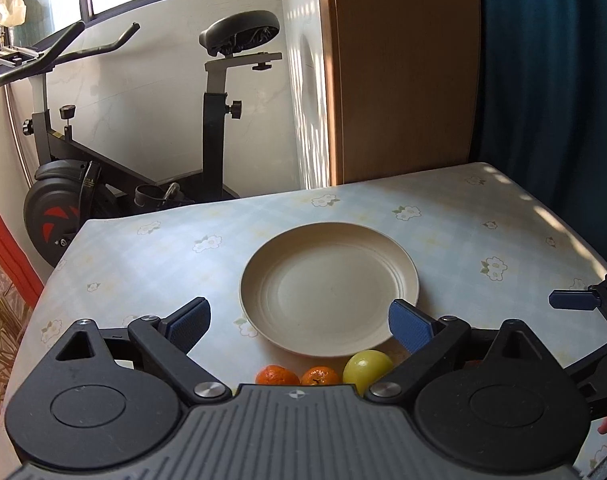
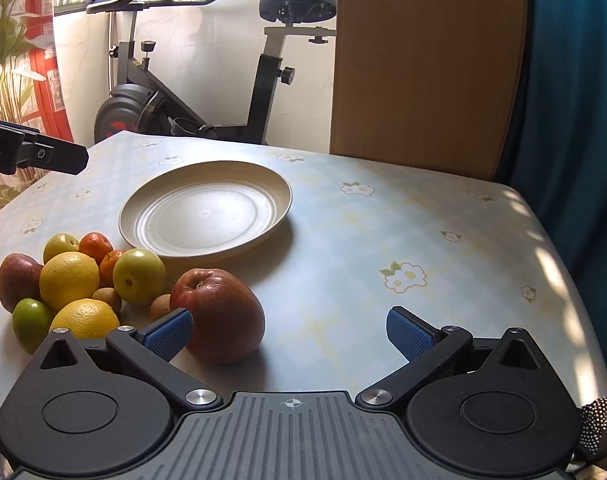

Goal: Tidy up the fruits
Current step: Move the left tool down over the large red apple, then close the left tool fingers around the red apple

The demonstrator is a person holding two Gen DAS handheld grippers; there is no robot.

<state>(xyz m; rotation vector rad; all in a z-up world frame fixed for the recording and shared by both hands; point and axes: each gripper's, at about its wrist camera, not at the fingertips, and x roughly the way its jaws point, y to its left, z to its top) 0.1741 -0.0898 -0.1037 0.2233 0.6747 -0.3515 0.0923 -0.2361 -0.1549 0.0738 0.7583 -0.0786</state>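
- Fruits [image 2: 83, 280] heaped beside empty plate [image 2: 207, 216].
- Both grippers, left [image 1: 299, 328] and right [image 2: 289, 332], gape wide, holding nothing.
- I would centre right on apple [image 2: 223, 316], closing gently.

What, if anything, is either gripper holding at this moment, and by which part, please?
Nothing is held: the left gripper and right gripper are both open, and the red apple lies free on the table.

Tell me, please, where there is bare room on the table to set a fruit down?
The plate is bare inside, and the table right of it up to the far edge is free. It is crowded near the plate's front-left rim, where the fruit pile and red apple sit.
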